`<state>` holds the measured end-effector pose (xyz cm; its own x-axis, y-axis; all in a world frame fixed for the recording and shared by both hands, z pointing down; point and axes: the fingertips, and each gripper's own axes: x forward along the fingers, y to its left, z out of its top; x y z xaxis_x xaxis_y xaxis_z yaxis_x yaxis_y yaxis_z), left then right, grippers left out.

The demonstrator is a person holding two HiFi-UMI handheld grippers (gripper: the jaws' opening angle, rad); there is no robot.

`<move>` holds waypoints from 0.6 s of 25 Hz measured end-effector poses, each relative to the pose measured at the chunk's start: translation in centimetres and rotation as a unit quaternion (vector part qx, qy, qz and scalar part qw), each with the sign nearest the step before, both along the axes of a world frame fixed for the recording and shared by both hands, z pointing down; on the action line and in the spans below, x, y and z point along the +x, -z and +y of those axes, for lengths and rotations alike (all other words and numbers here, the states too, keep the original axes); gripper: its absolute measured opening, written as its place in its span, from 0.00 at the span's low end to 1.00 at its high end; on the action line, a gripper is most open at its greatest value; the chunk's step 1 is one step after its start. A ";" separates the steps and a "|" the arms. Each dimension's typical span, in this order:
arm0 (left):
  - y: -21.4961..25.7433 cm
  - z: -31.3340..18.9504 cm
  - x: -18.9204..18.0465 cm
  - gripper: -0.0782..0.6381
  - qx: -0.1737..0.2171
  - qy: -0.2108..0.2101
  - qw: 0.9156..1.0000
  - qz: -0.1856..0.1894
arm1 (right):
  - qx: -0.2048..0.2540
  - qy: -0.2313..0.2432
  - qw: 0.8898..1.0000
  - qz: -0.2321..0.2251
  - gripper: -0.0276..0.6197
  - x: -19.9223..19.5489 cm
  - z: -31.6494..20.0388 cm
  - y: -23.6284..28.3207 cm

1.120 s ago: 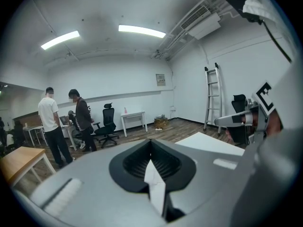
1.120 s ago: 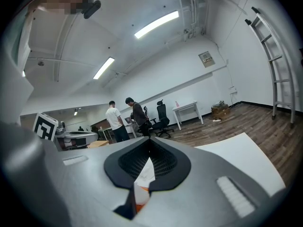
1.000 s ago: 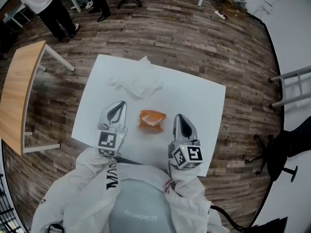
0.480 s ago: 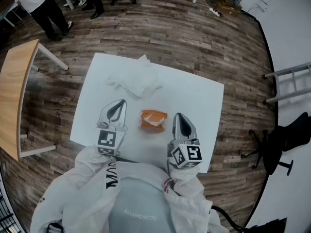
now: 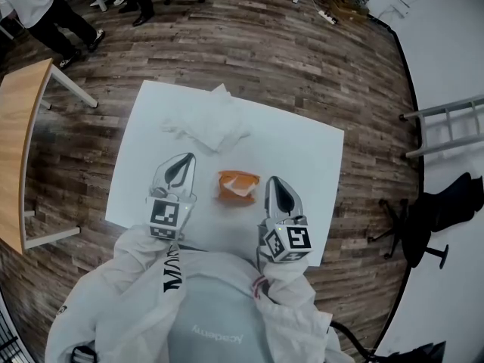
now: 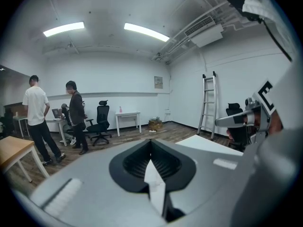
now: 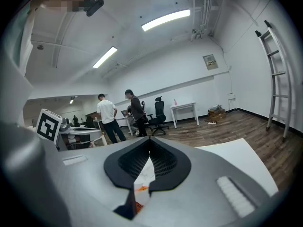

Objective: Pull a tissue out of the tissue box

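Tissue box [image 5: 237,187] sits between two closed claws
Left claw [image 5: 184,162] and right claw [image 5: 272,183], both empty, flank the orange box on the white tabletop [image 5: 302,150]; loose tissues [image 5: 208,127] lie beyond.

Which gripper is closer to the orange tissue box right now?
Right. The right gripper sits just beside the orange tissue box on its right; the left gripper lies off its left, with a wider strip of white table between.
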<state>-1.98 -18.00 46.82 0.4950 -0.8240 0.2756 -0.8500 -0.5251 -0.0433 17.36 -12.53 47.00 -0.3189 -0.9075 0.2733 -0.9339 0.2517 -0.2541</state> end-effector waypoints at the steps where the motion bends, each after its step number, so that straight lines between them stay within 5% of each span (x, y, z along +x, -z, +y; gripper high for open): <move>1: -0.1 0.0 0.0 0.11 -0.001 0.000 1.000 0.001 | -0.002 0.000 1.000 0.003 0.05 0.0 0.0 -0.1; 15: -0.6 0.2 -0.1 0.11 -0.007 -0.004 1.000 0.002 | -0.025 0.019 0.999 0.019 0.16 -0.5 0.5 -1.0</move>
<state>-2.13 -17.84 47.46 0.5029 -0.8159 0.2852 -0.8459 -0.5324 -0.0316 16.82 -12.07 48.02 -0.3415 -0.8797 0.3309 -0.9331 0.2751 -0.2318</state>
